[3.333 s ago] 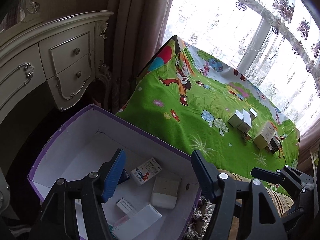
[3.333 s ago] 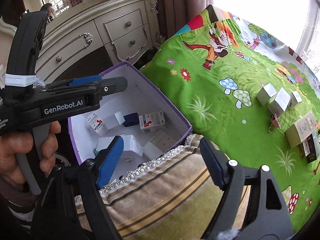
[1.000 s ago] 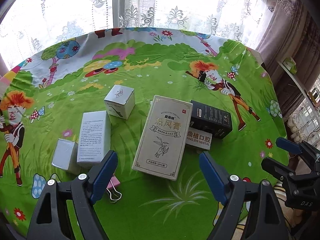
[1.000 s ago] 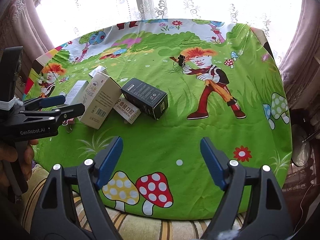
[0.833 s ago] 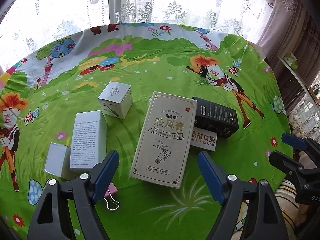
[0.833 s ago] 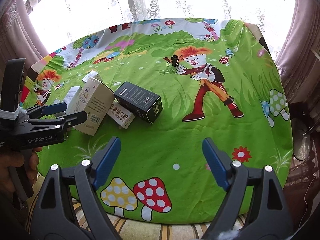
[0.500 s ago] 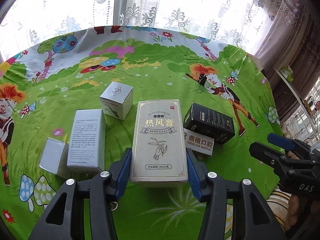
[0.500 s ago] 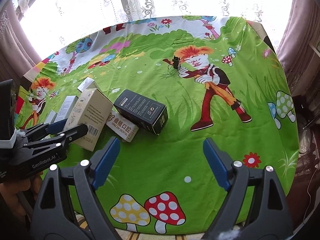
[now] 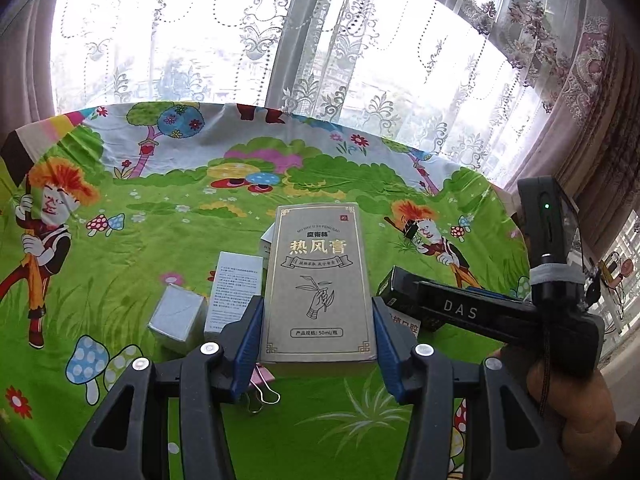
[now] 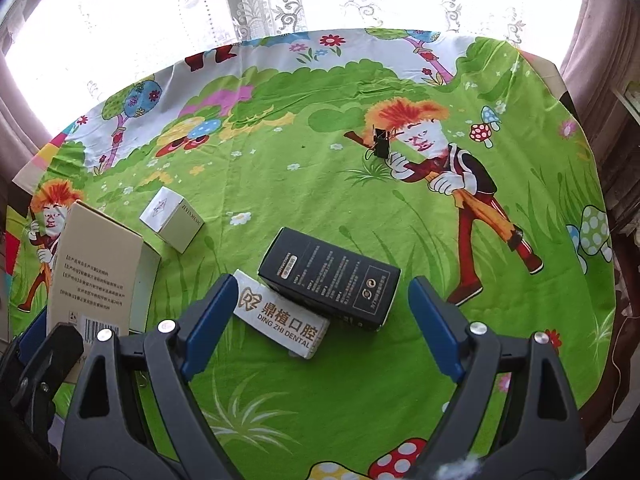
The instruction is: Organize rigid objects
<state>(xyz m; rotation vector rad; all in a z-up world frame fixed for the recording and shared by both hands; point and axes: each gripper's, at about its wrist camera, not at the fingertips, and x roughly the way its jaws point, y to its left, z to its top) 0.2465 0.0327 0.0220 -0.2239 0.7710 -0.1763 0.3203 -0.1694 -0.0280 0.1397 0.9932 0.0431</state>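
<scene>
My left gripper point(image 9: 318, 338) is shut on a tall beige box with gold print point(image 9: 318, 280) and holds it tilted up off the green cartoon cloth point(image 9: 120, 240); the box also shows at the left of the right wrist view point(image 10: 100, 272). My right gripper point(image 10: 320, 320) is open and hovers over a black box point(image 10: 330, 282) and a white "DING ZHI DENTAL" box point(image 10: 280, 320) that lie side by side on the cloth. The right gripper's body point(image 9: 500, 312) shows in the left wrist view, partly hiding those two boxes.
A tall white box point(image 9: 236, 288), a small grey box point(image 9: 176, 316) and a pink binder clip point(image 9: 260, 388) lie by the left gripper. A white cube box point(image 10: 172, 218) and a black binder clip point(image 10: 382, 142) sit farther back. Curtains and a window stand behind the table.
The left gripper closed on the beige box and lifted it upright. The right gripper moved forward over the black and white boxes, still open.
</scene>
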